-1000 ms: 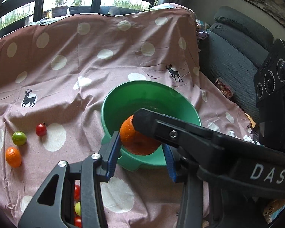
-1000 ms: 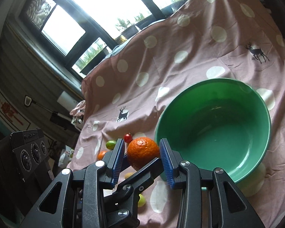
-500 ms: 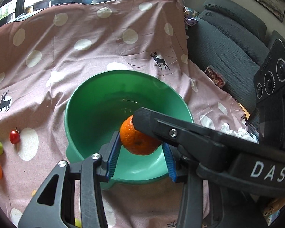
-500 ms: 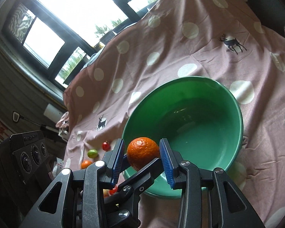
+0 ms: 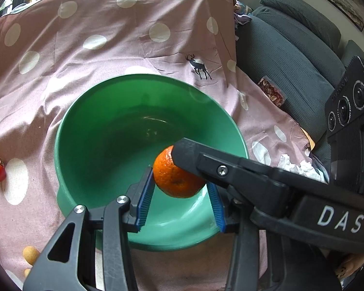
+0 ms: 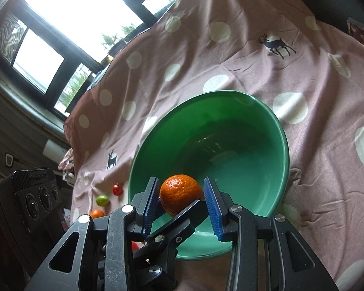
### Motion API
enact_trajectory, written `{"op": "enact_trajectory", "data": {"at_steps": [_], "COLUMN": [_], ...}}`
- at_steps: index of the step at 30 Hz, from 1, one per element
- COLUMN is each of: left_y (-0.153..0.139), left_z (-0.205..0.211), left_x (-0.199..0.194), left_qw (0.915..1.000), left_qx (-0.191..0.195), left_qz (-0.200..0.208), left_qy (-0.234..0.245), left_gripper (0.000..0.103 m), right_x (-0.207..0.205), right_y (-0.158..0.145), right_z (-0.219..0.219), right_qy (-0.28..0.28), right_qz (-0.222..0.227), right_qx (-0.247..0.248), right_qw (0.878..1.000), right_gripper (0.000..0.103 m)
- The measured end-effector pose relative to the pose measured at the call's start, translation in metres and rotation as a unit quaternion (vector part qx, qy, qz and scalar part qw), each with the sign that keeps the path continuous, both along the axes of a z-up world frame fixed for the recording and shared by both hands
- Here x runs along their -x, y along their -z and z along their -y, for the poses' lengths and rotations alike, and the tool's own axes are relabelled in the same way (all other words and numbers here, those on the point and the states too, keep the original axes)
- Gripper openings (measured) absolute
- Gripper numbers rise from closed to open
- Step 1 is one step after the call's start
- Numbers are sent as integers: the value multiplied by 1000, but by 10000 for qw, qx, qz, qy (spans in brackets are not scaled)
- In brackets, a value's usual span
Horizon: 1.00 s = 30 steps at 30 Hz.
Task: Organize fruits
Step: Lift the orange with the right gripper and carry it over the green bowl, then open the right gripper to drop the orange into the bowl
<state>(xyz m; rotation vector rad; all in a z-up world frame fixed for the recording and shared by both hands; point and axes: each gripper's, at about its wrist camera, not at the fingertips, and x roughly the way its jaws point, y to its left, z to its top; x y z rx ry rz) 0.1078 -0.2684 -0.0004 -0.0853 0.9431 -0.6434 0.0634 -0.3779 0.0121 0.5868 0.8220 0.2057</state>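
Noted: green bowl [image 5: 68, 111] upright on dotted cloth [image 5: 138, 36]; inside bare, only glare on its floor. Orange [image 5: 174, 179] held above the near part of the bowl's inside, clear of the floor. Left hand-held gripper [image 5: 180, 181] clamped on orange, blue pads [image 5: 145, 198] at either side. Right hand-held gripper [image 6: 181, 184] likewise clamped on it, crosswise to the left one. Outside bowl, loose on cloth: red tomato [image 6: 117, 189], green fruit [image 6: 102, 200] and small orange fruit [image 6: 97, 213] close together, well apart from rim; yellow fruit [image 5: 31, 254] near lower left edge.
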Motion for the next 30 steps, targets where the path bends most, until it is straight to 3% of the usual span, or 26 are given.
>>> {"op": "enact_trajectory", "data": {"at_steps": [18, 19, 24, 30], "left_y": [8, 7, -4, -21], "left_z": [10, 9, -4, -34], "left_x": [-2, -2, 3, 16], "left_qw": [9999, 10000, 9998, 9988], "left_qx": [-50, -23, 195, 344], "left_qz": [-99, -92, -37, 152], "left_qy": [3, 1, -77, -324], "left_gripper": [46, 42, 43, 47], "right_x": [0, 1, 4, 11], "right_y": [5, 5, -1, -11], "right_z": [9, 9, 11, 9], "right_qy": [299, 308, 435, 540], "right_qz": [-228, -224, -108, 165], "right_qx": [25, 54, 105, 193], "right_qw": [9993, 9993, 9989, 9982], "right_gripper": [42, 42, 42, 50]}}
